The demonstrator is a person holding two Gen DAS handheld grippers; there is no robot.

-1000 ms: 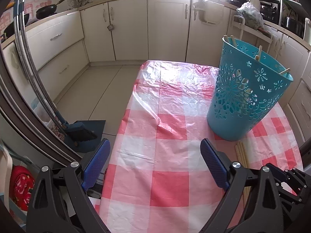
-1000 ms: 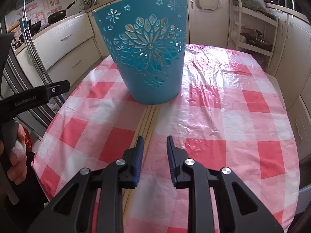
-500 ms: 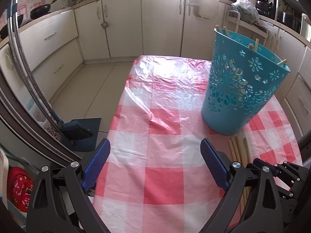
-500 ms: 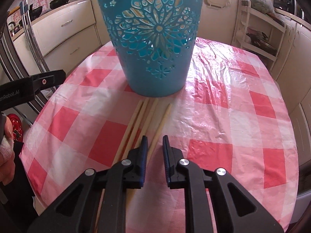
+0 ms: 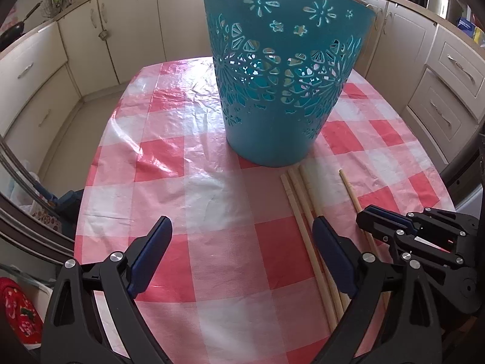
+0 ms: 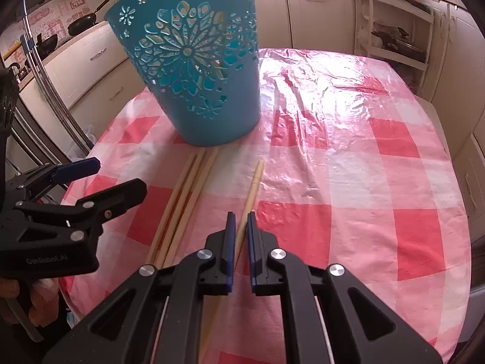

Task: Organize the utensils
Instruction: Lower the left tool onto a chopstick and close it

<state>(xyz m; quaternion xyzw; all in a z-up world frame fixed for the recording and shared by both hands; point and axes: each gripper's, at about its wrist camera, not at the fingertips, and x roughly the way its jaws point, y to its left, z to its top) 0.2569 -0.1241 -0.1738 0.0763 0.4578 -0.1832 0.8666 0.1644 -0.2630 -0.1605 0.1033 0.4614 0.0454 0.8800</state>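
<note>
A teal cut-out basket (image 5: 282,91) (image 6: 197,75) stands upright on the checked tablecloth. In front of it lie three wooden chopsticks (image 5: 300,200) (image 6: 188,188) side by side, with a single chopstick (image 5: 348,188) (image 6: 253,188) a little to their right. My right gripper (image 6: 241,221) (image 5: 368,217) is low over the table, its jaws closing on that single chopstick, which runs between the blue pads. My left gripper (image 5: 241,223) (image 6: 119,173) hangs wide open and holds nothing, just left of the three chopsticks; its right finger (image 5: 330,251) overlaps them in the left wrist view.
The table (image 6: 379,151) wears a glossy red-and-white plastic cloth. Cream kitchen cabinets (image 5: 136,30) ring the room, and a white shelf rack (image 6: 394,30) stands at the back right. A metal rail (image 6: 48,91) and a blue dustpan (image 5: 68,203) are off the table's left side.
My left gripper swung right and down, bringing the basket and chopsticks close in front of it. My right gripper's jaws narrowed around the single chopstick.
</note>
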